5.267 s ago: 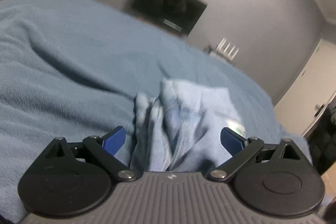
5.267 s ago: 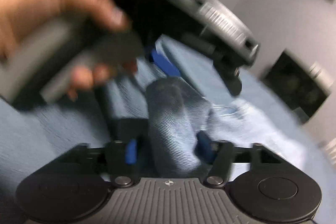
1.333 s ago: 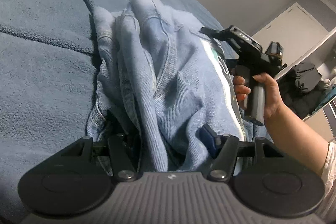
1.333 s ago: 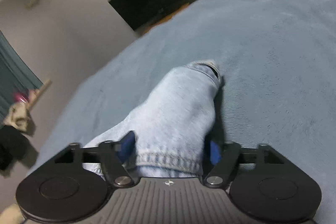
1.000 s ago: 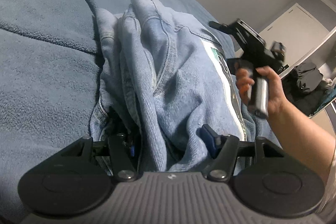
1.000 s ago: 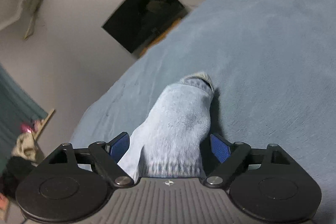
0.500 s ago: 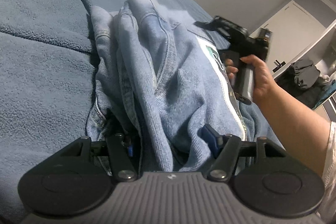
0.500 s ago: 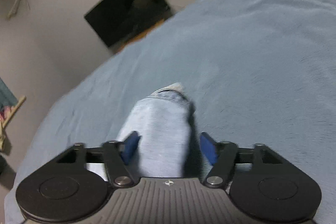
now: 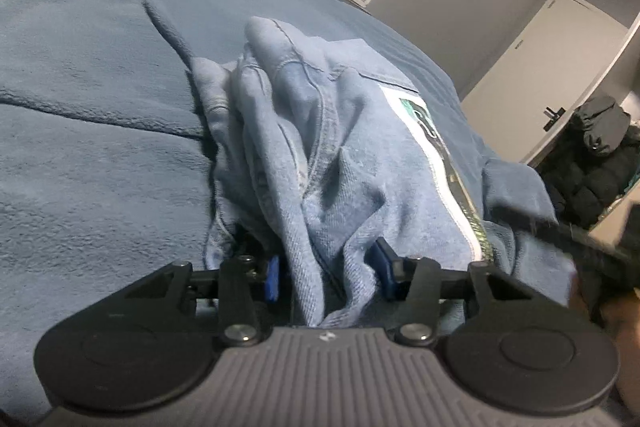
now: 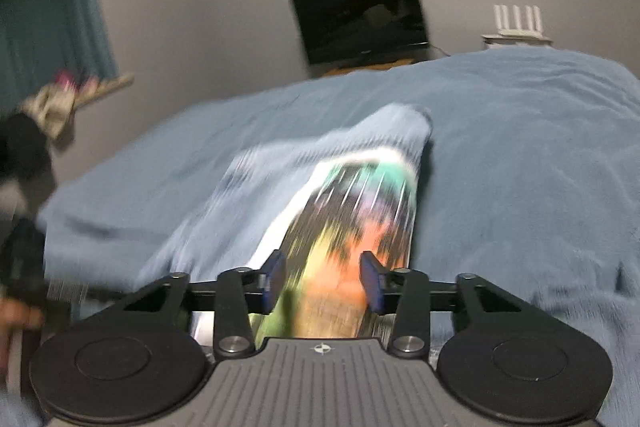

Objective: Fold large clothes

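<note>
Denim garment [image 9: 340, 155] bunched on blanket [image 9: 100, 147] – left gripper [image 9: 326, 277] clamping it

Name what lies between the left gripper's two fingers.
A bunched fold of the blue denim garment fills the left gripper, seen in the left wrist view.

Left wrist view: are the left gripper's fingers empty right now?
No. The left gripper has a thick bunch of the light blue garment between its blue fingers, lying on the blue blanket.

Both wrist views low, close over garment [image 9: 344, 155] [image 10: 320, 187]; share blue bedspread [image 9: 88, 131] [image 10: 520, 163], grey wall.
</note>
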A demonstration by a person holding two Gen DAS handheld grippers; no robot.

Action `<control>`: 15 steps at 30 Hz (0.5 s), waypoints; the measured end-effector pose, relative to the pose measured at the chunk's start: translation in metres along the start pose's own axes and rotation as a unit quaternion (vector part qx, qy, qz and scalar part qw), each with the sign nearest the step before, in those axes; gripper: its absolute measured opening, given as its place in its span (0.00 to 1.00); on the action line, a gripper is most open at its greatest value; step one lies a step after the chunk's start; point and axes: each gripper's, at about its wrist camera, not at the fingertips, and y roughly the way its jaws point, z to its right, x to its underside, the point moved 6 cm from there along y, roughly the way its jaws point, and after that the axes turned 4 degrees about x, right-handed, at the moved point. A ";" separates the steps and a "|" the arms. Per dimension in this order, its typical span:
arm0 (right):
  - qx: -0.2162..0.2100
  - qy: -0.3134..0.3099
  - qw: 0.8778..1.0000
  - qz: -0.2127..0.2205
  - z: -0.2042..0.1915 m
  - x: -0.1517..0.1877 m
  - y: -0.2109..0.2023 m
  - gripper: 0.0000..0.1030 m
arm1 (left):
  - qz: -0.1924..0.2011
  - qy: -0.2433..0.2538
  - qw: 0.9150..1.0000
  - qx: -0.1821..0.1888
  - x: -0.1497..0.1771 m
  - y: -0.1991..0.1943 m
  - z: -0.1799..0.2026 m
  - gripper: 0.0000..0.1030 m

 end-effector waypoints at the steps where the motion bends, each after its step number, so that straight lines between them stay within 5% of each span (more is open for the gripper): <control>1: 0.002 -0.013 1.000 -0.009 -0.007 0.008 -0.004 0.35 | 0.002 0.006 1.000 -0.006 0.000 -0.001 0.000 0.43; 6: 0.019 -0.058 0.998 -0.019 -0.032 0.031 -0.008 0.34 | 0.007 0.053 0.997 -0.048 0.006 -0.004 -0.005 0.43; 15: 0.057 -0.130 0.990 -0.010 -0.051 0.035 -0.001 0.37 | 0.002 0.030 0.998 -0.052 0.012 -0.001 -0.012 0.48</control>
